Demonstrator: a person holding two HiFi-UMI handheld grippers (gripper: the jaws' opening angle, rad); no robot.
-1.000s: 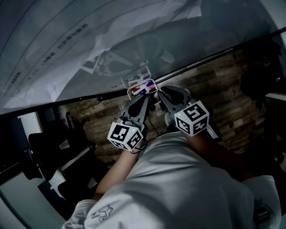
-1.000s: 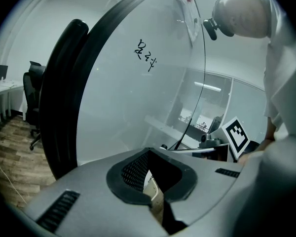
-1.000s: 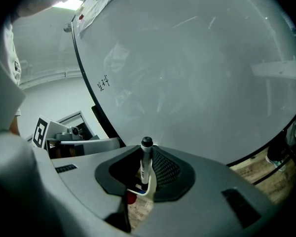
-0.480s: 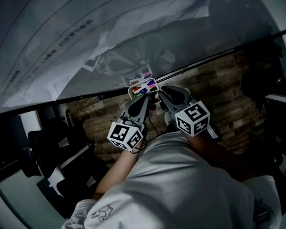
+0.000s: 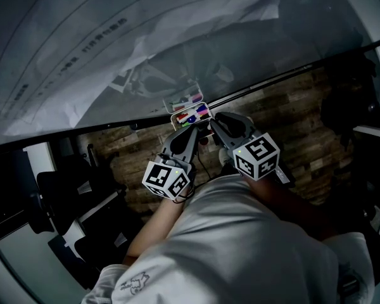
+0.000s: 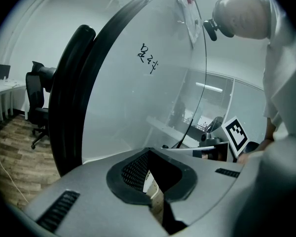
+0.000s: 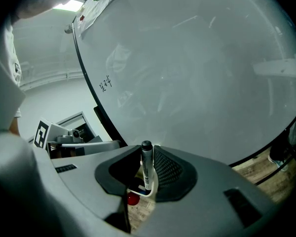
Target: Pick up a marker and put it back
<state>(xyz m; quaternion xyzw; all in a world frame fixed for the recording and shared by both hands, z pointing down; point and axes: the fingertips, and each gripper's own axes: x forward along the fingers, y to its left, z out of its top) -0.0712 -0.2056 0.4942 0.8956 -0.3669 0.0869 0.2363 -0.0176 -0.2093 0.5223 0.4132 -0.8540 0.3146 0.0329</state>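
Your left gripper (image 6: 154,177) points at the whiteboard (image 5: 114,43), its jaws only narrowly apart, with a pale strip in the gap that cannot be identified; ahead of both grippers the marker tray (image 5: 174,116) sits at the board's lower edge, coloured markers (image 5: 196,113) lying in it; your right gripper (image 7: 144,168), just beside the left, has its jaws closed on a black marker (image 7: 147,166), upright, lower end at the tray.

The head view is dim and underexposed. Only the whiteboard (image 5: 82,49) catches pale, streaky glare, and everything below it sinks into shadow. Both gripper views are brighter, lit from above the whiteboard, with strong fisheye bending and black corners.
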